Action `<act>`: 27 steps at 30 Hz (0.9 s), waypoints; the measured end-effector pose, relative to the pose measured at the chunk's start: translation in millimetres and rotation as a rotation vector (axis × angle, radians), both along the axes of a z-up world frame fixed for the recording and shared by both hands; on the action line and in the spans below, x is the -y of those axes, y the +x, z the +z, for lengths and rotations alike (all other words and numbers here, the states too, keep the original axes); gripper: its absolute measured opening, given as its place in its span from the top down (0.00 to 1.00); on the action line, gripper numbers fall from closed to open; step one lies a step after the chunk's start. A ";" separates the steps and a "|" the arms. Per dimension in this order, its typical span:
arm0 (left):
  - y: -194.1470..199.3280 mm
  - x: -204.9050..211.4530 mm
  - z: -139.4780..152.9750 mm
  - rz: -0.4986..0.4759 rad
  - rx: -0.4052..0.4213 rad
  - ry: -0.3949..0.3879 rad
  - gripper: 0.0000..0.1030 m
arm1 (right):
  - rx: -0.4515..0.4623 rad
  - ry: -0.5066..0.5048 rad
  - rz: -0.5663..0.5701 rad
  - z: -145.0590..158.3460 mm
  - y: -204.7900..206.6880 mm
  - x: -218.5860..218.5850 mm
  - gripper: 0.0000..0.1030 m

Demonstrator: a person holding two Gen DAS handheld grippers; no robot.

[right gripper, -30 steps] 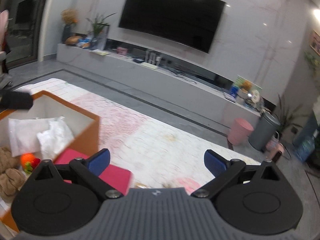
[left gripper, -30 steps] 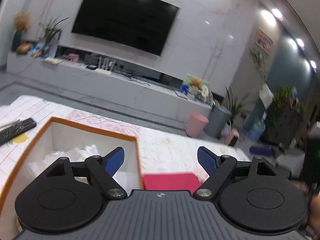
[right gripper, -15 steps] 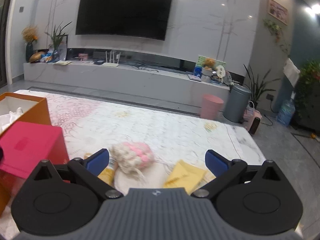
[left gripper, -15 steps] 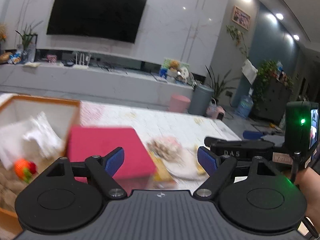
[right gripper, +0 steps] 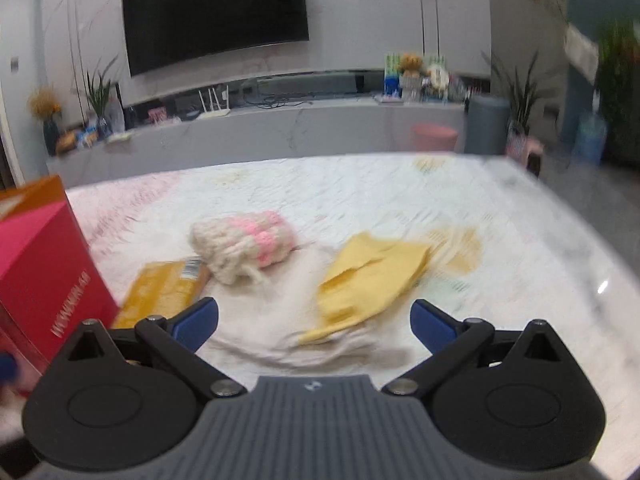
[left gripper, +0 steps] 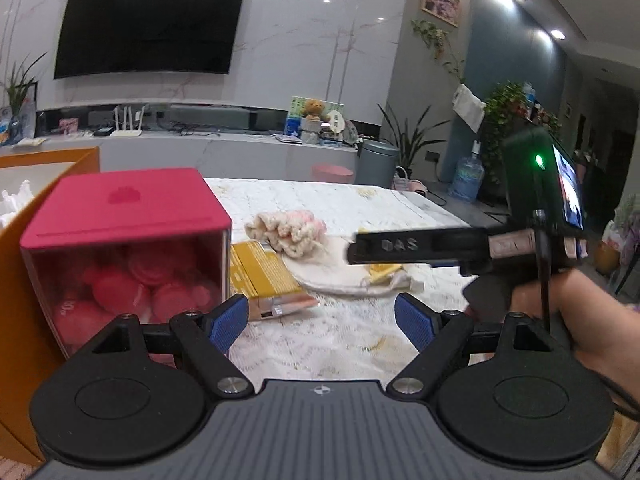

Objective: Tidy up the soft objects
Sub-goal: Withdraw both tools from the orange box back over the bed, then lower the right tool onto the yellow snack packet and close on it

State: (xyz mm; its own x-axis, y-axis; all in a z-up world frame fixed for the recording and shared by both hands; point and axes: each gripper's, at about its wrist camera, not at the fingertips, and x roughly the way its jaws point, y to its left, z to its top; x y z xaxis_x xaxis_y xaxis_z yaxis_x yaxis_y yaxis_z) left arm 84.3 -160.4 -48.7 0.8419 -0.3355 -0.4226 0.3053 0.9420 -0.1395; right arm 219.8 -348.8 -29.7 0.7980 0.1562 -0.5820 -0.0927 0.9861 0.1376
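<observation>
Left wrist view. Left tongs (left gripper: 321, 322): jaws standing wide apart, gripping nothing, hovering over the worktop (left gripper: 320, 344), which is wearing a pale lace-patterned cover. Knitted bundle (left gripper: 286, 230), cream and pink yarn: lying ahead of the tongs on a white cloth (left gripper: 340, 276), past the middle of the worktop. Yellow packet (left gripper: 264, 276): lying flat just beside the pink box (left gripper: 124, 248), its far end reaching under the bundle's edge. Pink box: sitting at left against an orange bin (left gripper: 20, 264), its clear front showing round pink items inside. Right tongs (left gripper: 352, 248): entering from the right, held in a hand (left gripper: 560, 312), tips blurred just above the cloth; in this view I cannot tell how the jaws are standing.

Right wrist view. Right tongs (right gripper: 314, 320): jaws spread wide, empty, pointing down at the cloth. Knitted bundle (right gripper: 244, 244): resting ahead and left of centre. Yellow cloth (right gripper: 372, 280): folded, lying on the white cloth (right gripper: 280, 312) directly between the blue pads (right gripper: 432, 326). View is smearing with motion.

Handling estimate. Bundle appearing light, squashy, non-fragile; it is likely compressing under a pinch, so closing across its thick middle looks safest, since loose strands at the near end may be slipping free. Yellow cloth appearing thin and limp; pinching a raised fold or corner should be lifting it without dragging the white cloth beneath.
</observation>
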 end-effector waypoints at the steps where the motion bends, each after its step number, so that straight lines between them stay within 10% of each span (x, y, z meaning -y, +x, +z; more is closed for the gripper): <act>1: -1.1 -0.6 -3.0 -0.007 0.012 0.006 0.06 | -0.005 0.026 0.011 -3.0 -0.8 -3.2 0.03; 11: 1.6 -10.1 -17.7 -0.013 -0.081 -0.046 0.06 | -0.012 -0.007 0.326 4.8 13.7 -61.9 0.06; 27: 6.8 -22.4 -30.9 -0.015 -0.208 -0.140 0.06 | -0.107 -0.179 0.493 -21.4 62.9 -94.3 0.12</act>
State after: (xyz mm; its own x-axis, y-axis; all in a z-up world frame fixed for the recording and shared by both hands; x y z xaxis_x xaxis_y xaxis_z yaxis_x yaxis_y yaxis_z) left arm 91.1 -138.1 -79.6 0.7362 -0.4150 -0.5345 0.2702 0.9045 -0.3300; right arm 282.7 -254.5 -51.1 0.5897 0.3883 -0.7081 -0.5458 0.8379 0.0049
